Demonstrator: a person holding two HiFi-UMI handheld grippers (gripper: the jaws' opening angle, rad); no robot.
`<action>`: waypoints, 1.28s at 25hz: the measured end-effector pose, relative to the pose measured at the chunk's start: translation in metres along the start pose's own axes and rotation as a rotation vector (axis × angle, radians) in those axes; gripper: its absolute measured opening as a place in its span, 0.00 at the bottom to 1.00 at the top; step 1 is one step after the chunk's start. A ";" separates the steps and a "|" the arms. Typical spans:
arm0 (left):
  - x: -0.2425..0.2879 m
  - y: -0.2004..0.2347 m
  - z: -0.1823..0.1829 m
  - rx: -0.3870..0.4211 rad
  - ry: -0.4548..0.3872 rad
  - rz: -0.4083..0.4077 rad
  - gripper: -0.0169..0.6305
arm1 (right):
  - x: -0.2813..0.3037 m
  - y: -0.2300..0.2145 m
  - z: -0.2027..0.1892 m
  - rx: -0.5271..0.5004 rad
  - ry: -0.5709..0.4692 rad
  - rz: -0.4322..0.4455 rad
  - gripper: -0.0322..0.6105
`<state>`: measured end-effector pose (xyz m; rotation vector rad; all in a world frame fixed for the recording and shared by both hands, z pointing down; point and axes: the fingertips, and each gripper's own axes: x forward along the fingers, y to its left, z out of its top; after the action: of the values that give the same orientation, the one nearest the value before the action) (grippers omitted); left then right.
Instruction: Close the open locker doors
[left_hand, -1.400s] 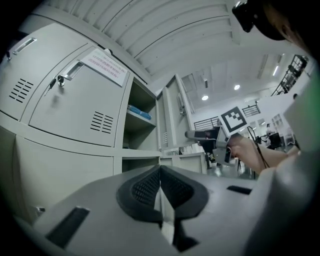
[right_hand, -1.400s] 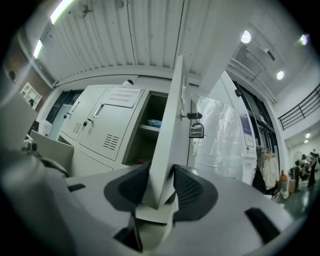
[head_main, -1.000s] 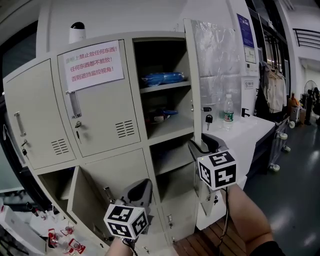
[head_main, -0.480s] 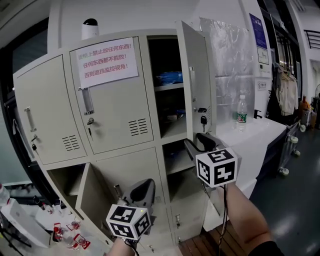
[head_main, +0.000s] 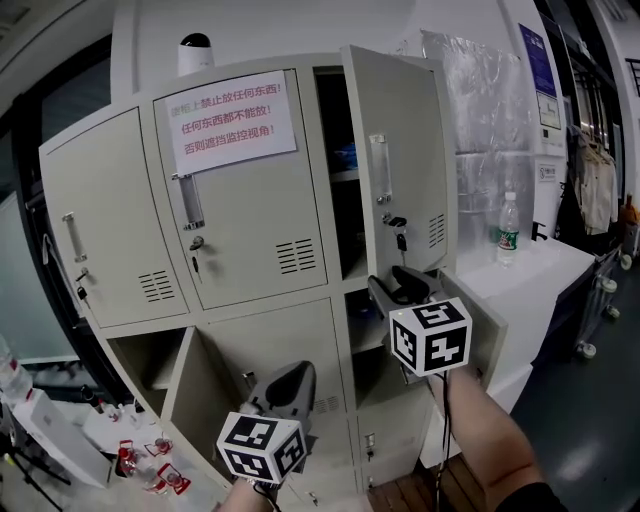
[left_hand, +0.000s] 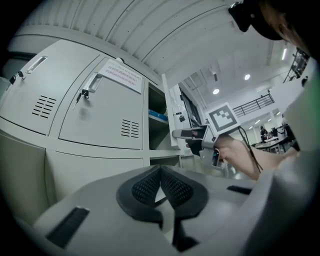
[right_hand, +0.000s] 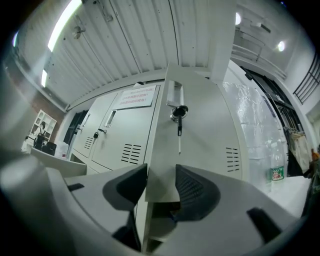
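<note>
The tall beige locker bank (head_main: 240, 250) has its upper right door (head_main: 410, 170) standing half open, a key hanging in its lock (right_hand: 179, 117). My right gripper (head_main: 388, 290) is shut on that door's lower edge (right_hand: 161, 165); its jaws have just been closing a little with the edge between the pads. A lower left door (head_main: 197, 400) and a lower right door (head_main: 485, 320) also stand open. My left gripper (head_main: 288, 378) is held low in front of the lower lockers, shut with nothing in it (left_hand: 161, 187); the right gripper (left_hand: 189, 135) shows beyond it.
A paper sign (head_main: 232, 120) is taped to the upper middle door. A white camera (head_main: 195, 52) sits on top of the lockers. To the right stands a white counter (head_main: 540, 275) with a water bottle (head_main: 508, 230). Loose clutter (head_main: 140, 465) lies on the floor at the left.
The upper right door has swung leftward toward its frame, hiding most of the shelves. My right gripper has moved left with its edge. The left gripper has shifted slightly.
</note>
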<state>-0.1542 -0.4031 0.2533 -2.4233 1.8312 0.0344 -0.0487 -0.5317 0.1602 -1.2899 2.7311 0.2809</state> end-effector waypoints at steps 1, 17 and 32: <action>0.001 0.001 0.000 0.002 0.001 0.002 0.03 | 0.003 0.001 0.001 0.003 -0.007 0.003 0.32; 0.018 0.021 -0.005 0.000 0.003 0.040 0.03 | 0.051 0.008 -0.005 0.060 -0.019 0.106 0.39; 0.041 0.031 -0.006 0.002 -0.005 0.058 0.03 | 0.087 0.011 -0.013 0.069 -0.012 0.178 0.39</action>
<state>-0.1733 -0.4513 0.2537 -2.3659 1.8988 0.0430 -0.1126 -0.5933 0.1587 -1.0267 2.8227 0.2070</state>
